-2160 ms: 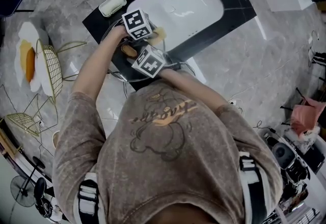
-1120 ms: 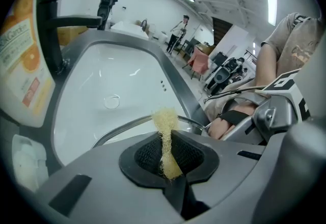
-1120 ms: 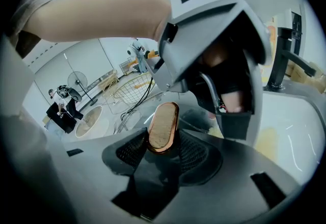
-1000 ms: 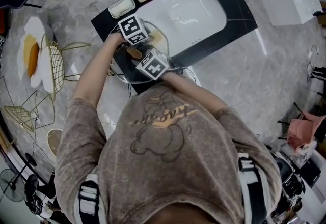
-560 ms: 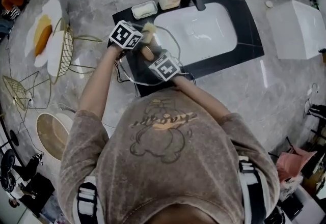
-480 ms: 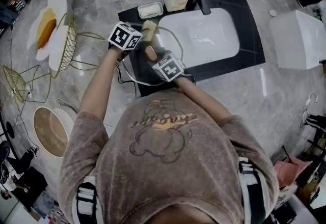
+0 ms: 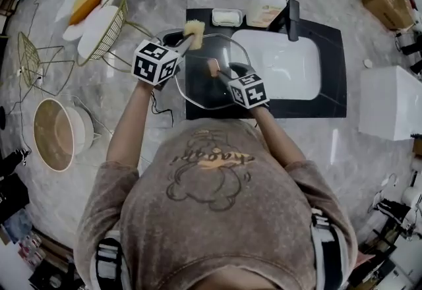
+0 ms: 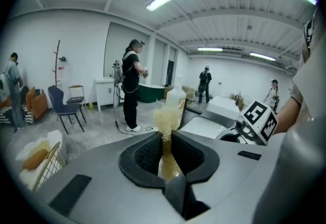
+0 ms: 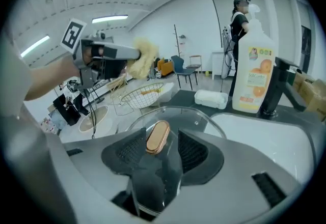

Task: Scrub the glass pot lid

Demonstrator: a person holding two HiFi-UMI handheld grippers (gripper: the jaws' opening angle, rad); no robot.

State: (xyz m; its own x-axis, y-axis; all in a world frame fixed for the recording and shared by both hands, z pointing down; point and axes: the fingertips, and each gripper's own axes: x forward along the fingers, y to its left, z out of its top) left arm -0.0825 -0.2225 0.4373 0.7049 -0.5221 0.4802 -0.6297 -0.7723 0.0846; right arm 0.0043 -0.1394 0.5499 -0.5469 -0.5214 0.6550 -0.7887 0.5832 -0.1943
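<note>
Lid position: the glass pot lid sits directly under and ahead of the right hand-held gripper, over the dark table, with the white sink just to that gripper's right. The right hand-held gripper's jaws are closed on the lid's oblong copper-coloured handle, which stands between the pads at the middle of the glass. In the right gripper view the clear rim curves out past the jaws on both sides.

The left hand-held gripper is raised, up and to the left of the right one. Its jaws are pinched together on a pale yellow fibrous scrubber, whose tuft sticks out past the tips. The scrubber is apart from the glass, near the lid's far rim. In the right gripper view it hangs above the lid without touching.

Beyond the right hand-held gripper's tips stand a soap dish and an orange-labelled bottle, the bottle beside the black faucet.
</note>
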